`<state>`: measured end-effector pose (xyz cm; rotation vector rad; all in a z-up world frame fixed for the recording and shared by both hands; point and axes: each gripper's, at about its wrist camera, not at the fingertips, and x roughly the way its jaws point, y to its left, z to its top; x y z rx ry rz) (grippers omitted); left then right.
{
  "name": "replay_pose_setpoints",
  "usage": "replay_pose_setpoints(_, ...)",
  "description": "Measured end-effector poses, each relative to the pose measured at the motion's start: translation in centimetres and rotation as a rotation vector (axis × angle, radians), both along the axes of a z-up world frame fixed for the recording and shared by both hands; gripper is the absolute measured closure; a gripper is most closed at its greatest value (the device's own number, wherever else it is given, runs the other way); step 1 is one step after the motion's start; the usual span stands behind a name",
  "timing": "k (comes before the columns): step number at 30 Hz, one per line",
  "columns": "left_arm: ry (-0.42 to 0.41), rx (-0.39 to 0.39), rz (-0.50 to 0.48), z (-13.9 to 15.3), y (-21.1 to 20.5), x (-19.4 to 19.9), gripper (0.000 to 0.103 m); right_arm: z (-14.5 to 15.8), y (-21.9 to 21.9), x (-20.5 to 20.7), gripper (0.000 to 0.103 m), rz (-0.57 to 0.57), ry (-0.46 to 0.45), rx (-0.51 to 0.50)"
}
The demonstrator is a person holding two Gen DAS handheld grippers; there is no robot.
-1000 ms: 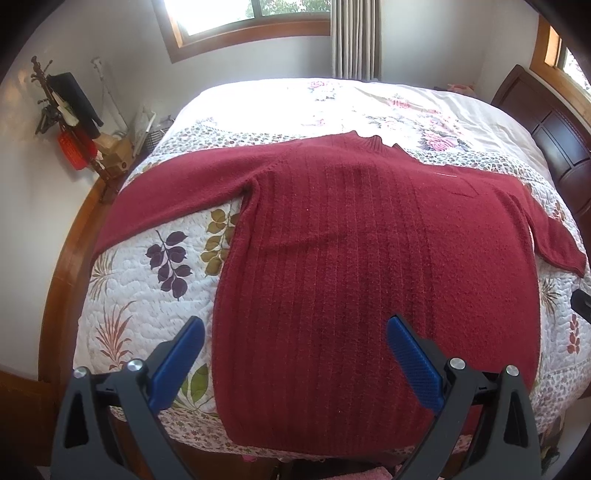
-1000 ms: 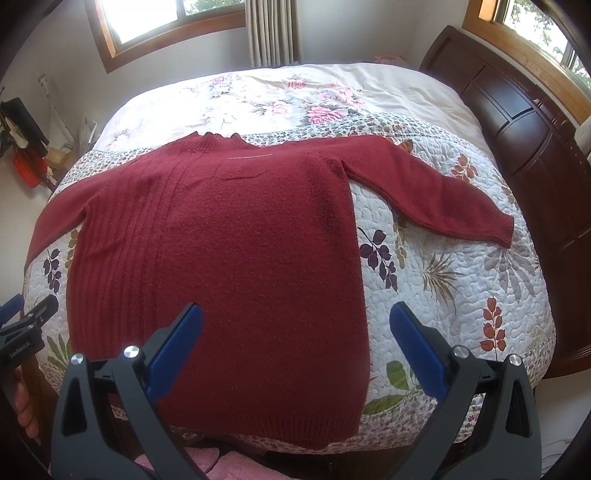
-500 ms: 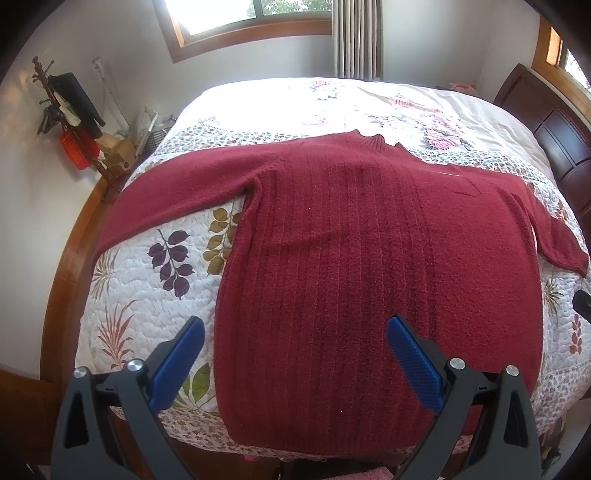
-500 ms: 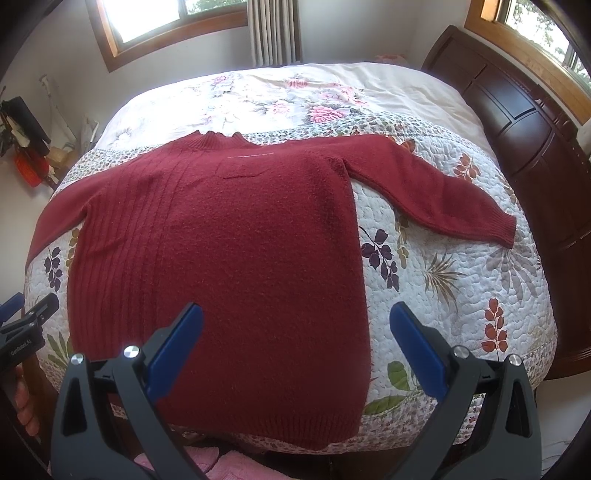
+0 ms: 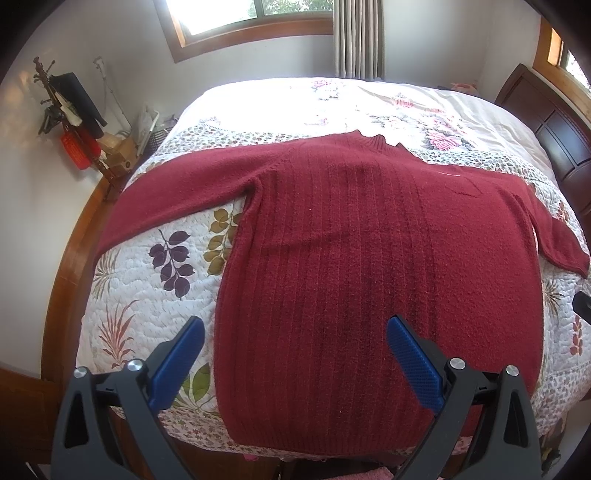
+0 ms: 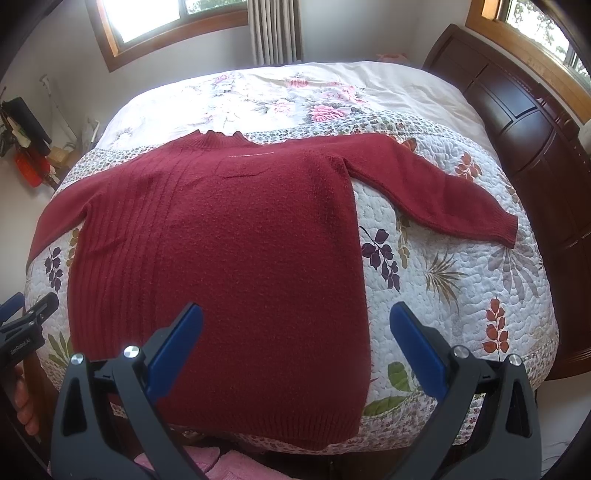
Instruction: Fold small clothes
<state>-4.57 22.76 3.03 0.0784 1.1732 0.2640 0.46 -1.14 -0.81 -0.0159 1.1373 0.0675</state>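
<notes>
Left gripper (image 5: 295, 362): jaws spread wide, blue pads far apart, holding nothing, hovering above the near hem area of the sweater with no clear contact. Right gripper (image 6: 295, 349): same, jaws wide apart, empty, above the sweater's lower right part near the hem. In the right wrist view the left gripper's black body shows at the left edge with a hand (image 6: 22, 402) on it.

One dark red sweater (image 5: 369, 258), laid flat on the bed quilt (image 5: 147, 295), collar at the far side, hem at the near edge of the bed. Both sleeves spread outward: left sleeve (image 5: 177, 195) runs toward the bed's left edge, right sleeve (image 6: 436, 192) angles out over the quilt, cuff resting flat. Ribbed knit on the left half, plainer knit on the right.

Count: 2 grippers, 1 sweater, 2 sleeves, 1 bed. Dark wood headboard (image 6: 517, 110) on the right side, 2 windows visible in the right wrist view, one curtain (image 6: 273, 29) between them. Coat rack (image 5: 70, 114) with hanging items against the left wall. Something pink (image 6: 221, 465) below the bed edge, too cut off to tell what.
</notes>
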Motion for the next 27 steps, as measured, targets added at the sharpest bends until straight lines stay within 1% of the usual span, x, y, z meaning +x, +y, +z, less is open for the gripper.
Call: replay_pose_setpoints(27, -0.002, 0.016, -0.009, 0.33, -0.96, 0.13, 0.004, 0.00, -0.48, 0.06, 0.003, 0.003, 0.003, 0.009)
